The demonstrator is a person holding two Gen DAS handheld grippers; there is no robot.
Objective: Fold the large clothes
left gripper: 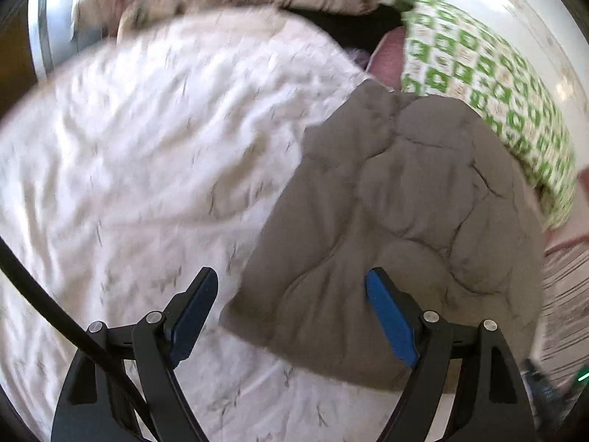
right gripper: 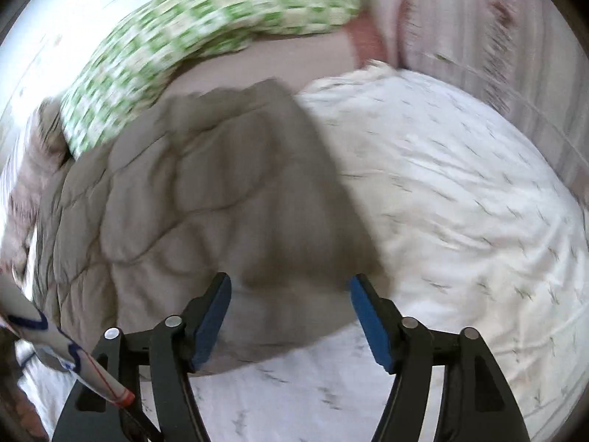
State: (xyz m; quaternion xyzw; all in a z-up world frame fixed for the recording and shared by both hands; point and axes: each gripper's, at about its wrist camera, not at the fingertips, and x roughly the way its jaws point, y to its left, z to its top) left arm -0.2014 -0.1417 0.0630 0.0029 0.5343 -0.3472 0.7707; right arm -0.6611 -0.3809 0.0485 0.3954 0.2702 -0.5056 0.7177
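A grey-brown quilted garment point(left gripper: 397, 202) lies folded on the white patterned bed cover point(left gripper: 147, 140). In the left wrist view my left gripper point(left gripper: 292, 276) hangs over the garment's near left edge, jaws wide apart and nothing pinched between the blue pads point(left gripper: 390, 313). In the right wrist view the same garment point(right gripper: 191, 199) fills the left half, and my right gripper point(right gripper: 291, 283) stands open above its near edge, its pads point(right gripper: 368, 320) clear of the cloth. Both views are blurred by motion.
A green-and-white checked pillow point(left gripper: 486, 84) lies past the garment, also seen as the checked pillow point(right gripper: 191, 33) in the right wrist view. A striped pinkish blanket point(right gripper: 497, 48) lies at the far right. A white printed sleeve point(right gripper: 55, 346) shows at the lower left.
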